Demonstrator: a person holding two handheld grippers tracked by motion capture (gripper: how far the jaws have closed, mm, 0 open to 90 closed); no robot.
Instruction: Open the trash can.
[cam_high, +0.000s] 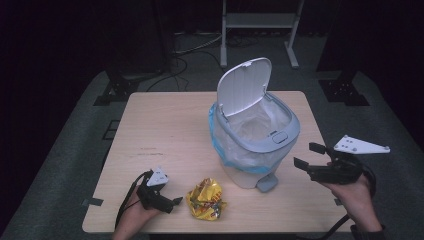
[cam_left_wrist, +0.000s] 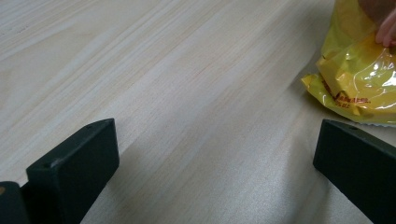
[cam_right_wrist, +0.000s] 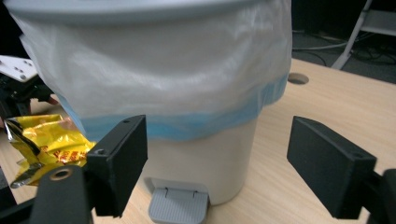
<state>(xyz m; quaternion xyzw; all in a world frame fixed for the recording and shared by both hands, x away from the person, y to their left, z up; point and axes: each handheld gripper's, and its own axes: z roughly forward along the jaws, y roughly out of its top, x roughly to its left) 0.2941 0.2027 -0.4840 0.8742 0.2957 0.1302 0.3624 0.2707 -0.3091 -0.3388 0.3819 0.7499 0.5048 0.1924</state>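
We note bin (cam_high: 255, 145) lid up, wrapper (cam_high: 205, 199) near-left. Left gripper (cam_high: 172, 202) open beside wrapper, right gripper (cam_high: 309, 156) open, empty. We judge next: grasp wrapper, bin it.

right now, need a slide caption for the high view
Open-lidded pedal bin with liner stands mid-table; crumpled yellow snack bag lies between the open left gripper and open right gripper.
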